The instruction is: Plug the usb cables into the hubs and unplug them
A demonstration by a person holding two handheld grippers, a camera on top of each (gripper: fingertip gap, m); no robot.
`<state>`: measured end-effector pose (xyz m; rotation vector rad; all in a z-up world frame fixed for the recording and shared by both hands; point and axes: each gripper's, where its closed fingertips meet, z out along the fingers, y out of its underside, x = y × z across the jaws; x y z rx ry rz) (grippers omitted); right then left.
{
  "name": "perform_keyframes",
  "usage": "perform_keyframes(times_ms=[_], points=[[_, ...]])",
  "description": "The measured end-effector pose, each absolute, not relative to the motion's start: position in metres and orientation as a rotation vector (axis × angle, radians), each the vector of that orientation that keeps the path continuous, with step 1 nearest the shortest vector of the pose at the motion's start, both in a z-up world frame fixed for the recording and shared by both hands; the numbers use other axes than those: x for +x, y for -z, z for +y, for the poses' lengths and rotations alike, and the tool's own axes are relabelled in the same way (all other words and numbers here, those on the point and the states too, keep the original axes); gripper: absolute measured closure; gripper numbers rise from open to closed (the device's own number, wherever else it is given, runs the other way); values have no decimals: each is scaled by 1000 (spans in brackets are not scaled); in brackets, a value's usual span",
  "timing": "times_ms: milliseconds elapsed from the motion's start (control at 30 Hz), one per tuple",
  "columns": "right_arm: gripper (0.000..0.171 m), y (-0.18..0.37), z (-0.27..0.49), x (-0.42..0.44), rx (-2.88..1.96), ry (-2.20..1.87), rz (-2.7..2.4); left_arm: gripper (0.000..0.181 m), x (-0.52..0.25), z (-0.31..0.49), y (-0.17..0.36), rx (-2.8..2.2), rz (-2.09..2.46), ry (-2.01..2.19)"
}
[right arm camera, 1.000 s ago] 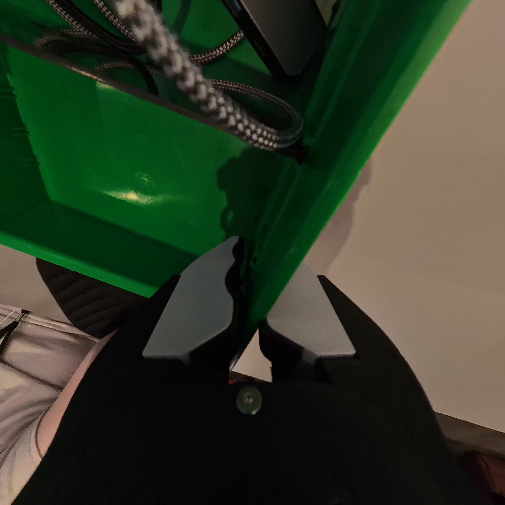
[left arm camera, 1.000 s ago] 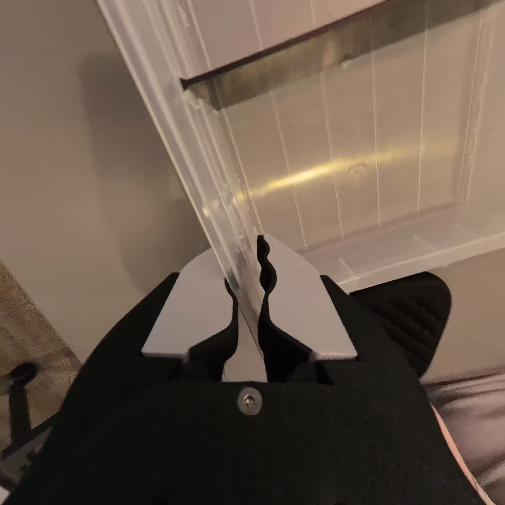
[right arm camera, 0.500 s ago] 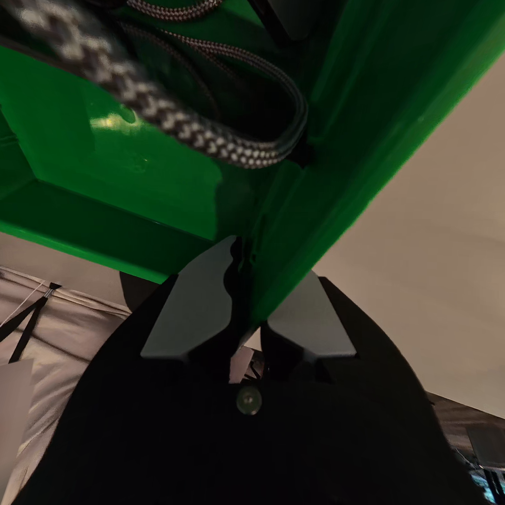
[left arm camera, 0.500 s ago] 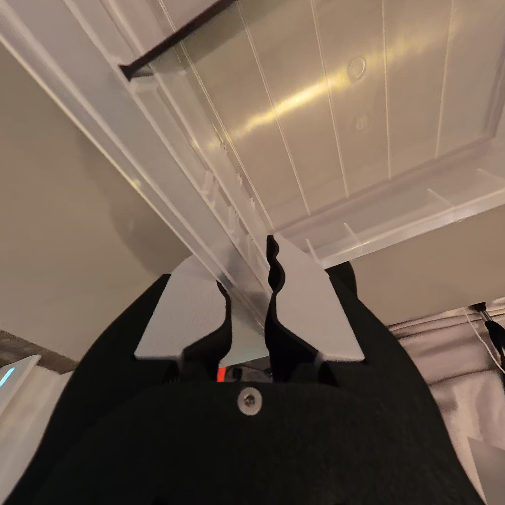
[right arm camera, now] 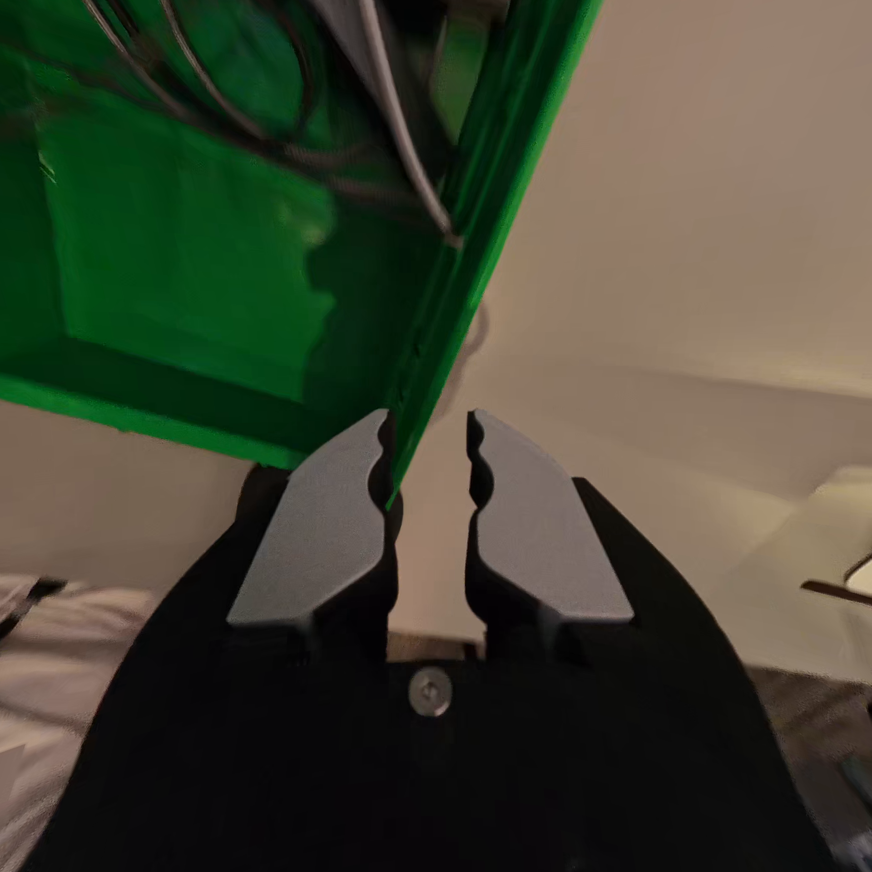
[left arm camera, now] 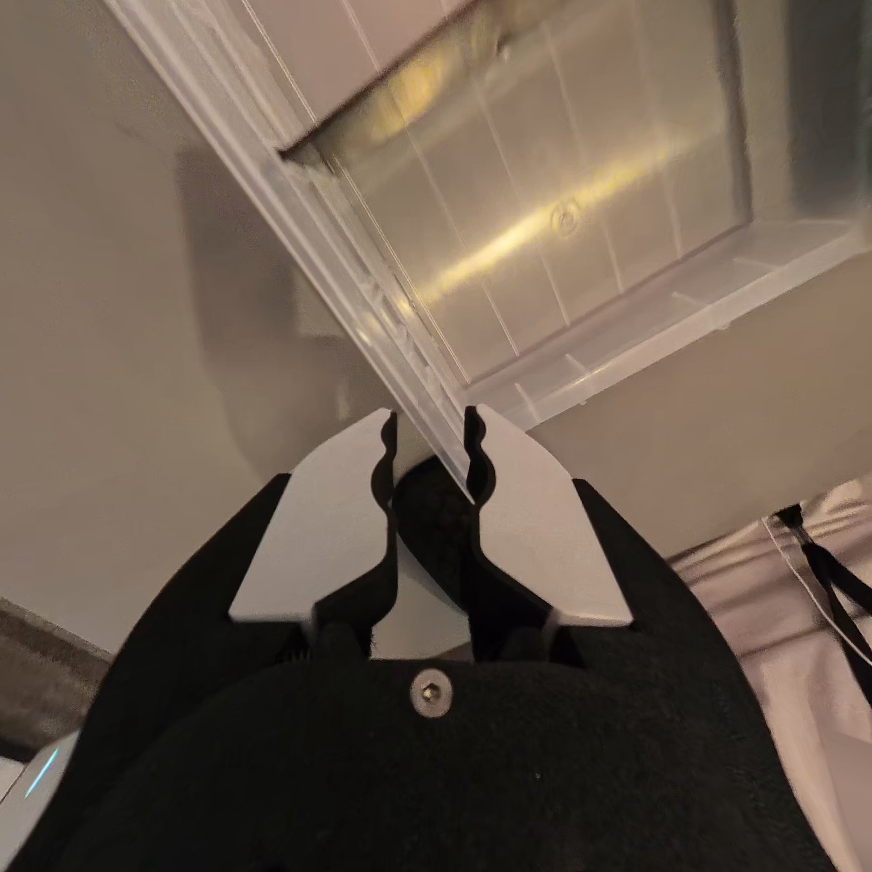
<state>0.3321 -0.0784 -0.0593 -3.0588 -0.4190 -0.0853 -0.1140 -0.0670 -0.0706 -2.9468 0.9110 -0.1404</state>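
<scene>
Several thin dark and grey cables (right arm camera: pixel 391 141), too blurred to count, lie inside one green bin (right arm camera: pixel 188 264) on the table (right arm camera: pixel 660 236). The right gripper (right arm camera: pixel 428 415) gapes around its rim corner. The left gripper (left arm camera: pixel 429 415) stands likewise parted around one clear bin's (left arm camera: pixel 542 226) rim.

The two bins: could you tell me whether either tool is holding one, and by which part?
Neither is gripped. Both tools are open: the clear bin's rim sits between the left tool's fingers, the green bin's between the right tool's.
</scene>
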Motion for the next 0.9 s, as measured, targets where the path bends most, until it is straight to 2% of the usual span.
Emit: perform_keyframes(times_ms=[100,233,267,300,400,567,633,900], points=[[142,1,-42,284,-2652,-4,-506,154,-109,-56,39,-2765,873,122],[116,-74,-19,145,-2039,-454,-734,152,-96,-33,-7,-2474,821,38],[121,-75,-19,115,-1983,-528,-809,150,-90,-29,-17,-2410,807,41],[130,-64,-16,94,-2034,-554,-860,148,-84,-25,-27,-2347,793,44],[141,-15,13,71,-2351,-520,-843,142,-63,-17,-51,-2190,771,40],[145,41,39,85,-2707,-333,-724,136,-33,-16,-70,-2028,798,30],[148,50,47,90,-2749,-268,-677,137,-23,-19,-72,-1996,829,25],[144,81,62,82,-2883,-344,-478,136,-9,-14,-85,-1885,812,35]])
